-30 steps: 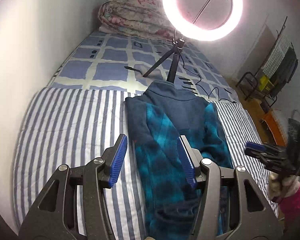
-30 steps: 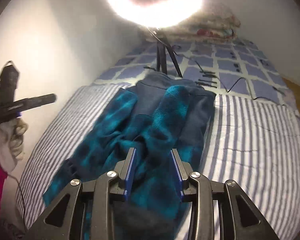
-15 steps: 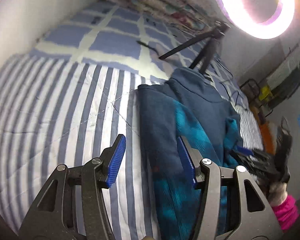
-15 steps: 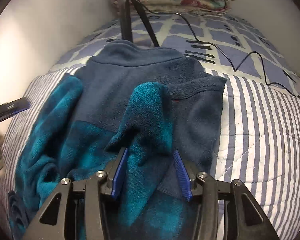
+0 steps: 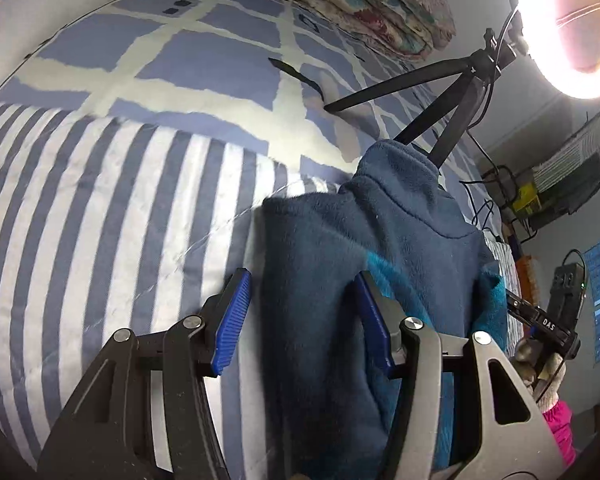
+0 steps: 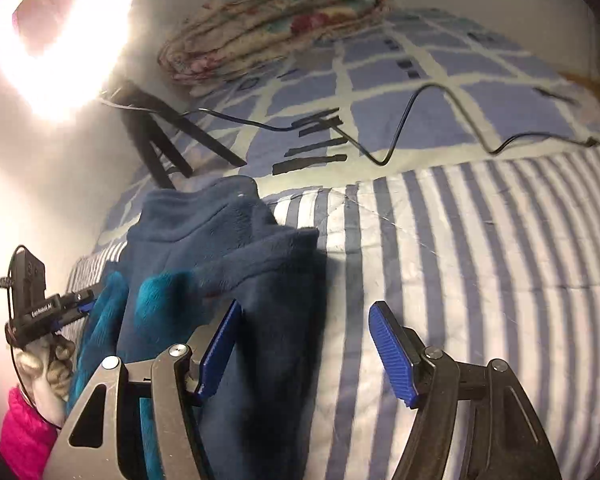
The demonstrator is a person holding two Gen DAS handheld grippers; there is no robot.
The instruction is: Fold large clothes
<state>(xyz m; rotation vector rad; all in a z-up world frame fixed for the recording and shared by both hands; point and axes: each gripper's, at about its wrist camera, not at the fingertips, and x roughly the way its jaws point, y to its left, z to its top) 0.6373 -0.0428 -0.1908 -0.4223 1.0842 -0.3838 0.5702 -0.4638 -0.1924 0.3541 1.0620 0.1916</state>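
A navy and teal fleece jacket (image 5: 340,280) lies on the striped quilt (image 5: 100,220), collar toward the tripod, both sleeves folded inward over its body. My left gripper (image 5: 304,316) is open, its jaws astride the jacket's left shoulder edge. My right gripper (image 6: 306,344) is open over the jacket's (image 6: 240,264) right shoulder edge, its left pad (image 6: 220,344) above the fleece, its right pad over the quilt (image 6: 480,260). Each gripper shows in the other's view, the right gripper (image 5: 540,320) and the left gripper (image 6: 52,312).
A ring light (image 5: 560,20) on a black tripod (image 5: 440,92) stands just beyond the collar. A black cable (image 6: 420,120) runs over the checked sheet (image 5: 200,60). A folded floral quilt (image 6: 280,20) lies at the bed's head. A wall borders the left side.
Both grippers have moved forward and down to the jacket's shoulders. My right gripper has opened wider and shifted from the folded sleeve to the right shoulder edge.
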